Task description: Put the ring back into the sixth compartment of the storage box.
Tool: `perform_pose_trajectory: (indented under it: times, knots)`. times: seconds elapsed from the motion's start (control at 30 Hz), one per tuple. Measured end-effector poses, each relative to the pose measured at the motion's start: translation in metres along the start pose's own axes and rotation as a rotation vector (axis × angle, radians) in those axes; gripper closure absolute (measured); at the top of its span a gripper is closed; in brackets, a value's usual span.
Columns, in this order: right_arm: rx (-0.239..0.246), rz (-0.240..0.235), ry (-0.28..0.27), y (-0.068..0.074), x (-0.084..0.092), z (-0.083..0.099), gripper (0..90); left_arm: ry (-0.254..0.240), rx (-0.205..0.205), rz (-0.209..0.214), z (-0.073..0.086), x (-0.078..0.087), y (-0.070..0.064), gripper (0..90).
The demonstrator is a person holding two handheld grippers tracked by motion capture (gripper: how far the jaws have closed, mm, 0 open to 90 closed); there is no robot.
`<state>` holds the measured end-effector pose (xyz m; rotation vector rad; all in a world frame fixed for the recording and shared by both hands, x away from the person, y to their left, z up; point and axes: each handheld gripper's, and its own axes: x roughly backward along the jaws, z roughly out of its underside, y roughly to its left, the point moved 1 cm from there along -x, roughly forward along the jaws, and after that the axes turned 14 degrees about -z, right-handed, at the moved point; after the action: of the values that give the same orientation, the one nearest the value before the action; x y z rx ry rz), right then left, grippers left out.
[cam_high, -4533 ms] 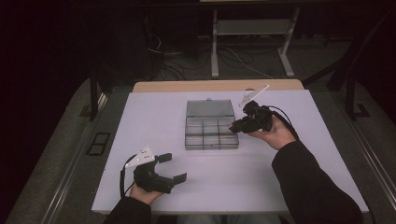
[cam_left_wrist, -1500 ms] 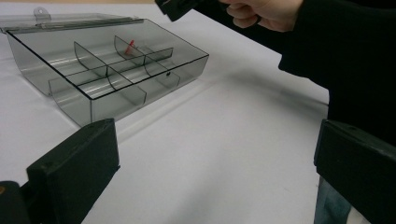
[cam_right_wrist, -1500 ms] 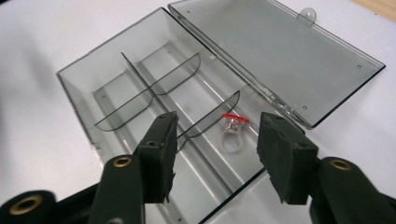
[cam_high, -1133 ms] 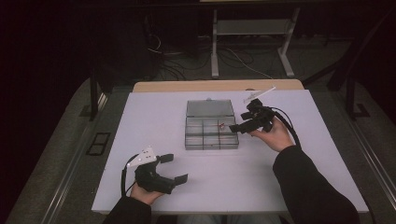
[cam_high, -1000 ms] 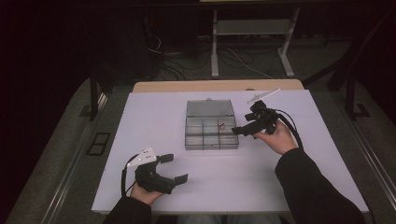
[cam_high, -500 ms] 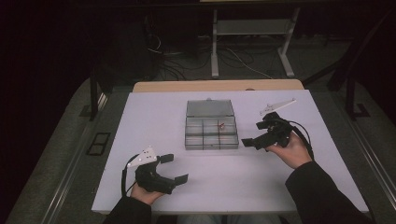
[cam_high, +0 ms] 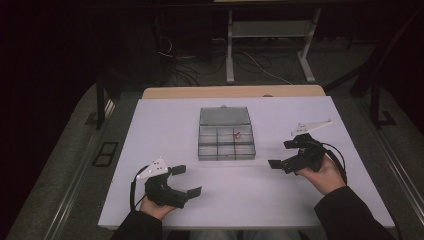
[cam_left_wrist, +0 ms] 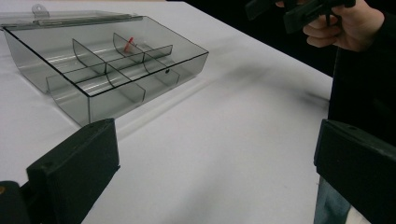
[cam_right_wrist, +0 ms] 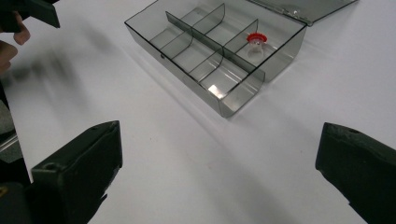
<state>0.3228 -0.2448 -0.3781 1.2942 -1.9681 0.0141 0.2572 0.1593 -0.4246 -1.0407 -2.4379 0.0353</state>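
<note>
Right tool [cam_high: 283, 154] is hovering spread and empty beside the compartment box [cam_high: 226, 149], red-capped piece [cam_right_wrist: 256, 39] inside; left tool [cam_high: 186, 181] is waiting spread. Closing the lid [cam_high: 224, 115] gently is probably next.

Dim surroundings; bright, evenly lit table [cam_high: 250, 200]
</note>
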Motion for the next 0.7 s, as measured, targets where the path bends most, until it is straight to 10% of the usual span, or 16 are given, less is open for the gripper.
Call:
perform_pose_trajectory:
  times: [0.7]
  knots:
    - [-0.047,0.014,-0.092,0.001,0.018,0.071,0.5,0.005,-0.003,-0.003,0.001,0.0,-0.001,0.0]
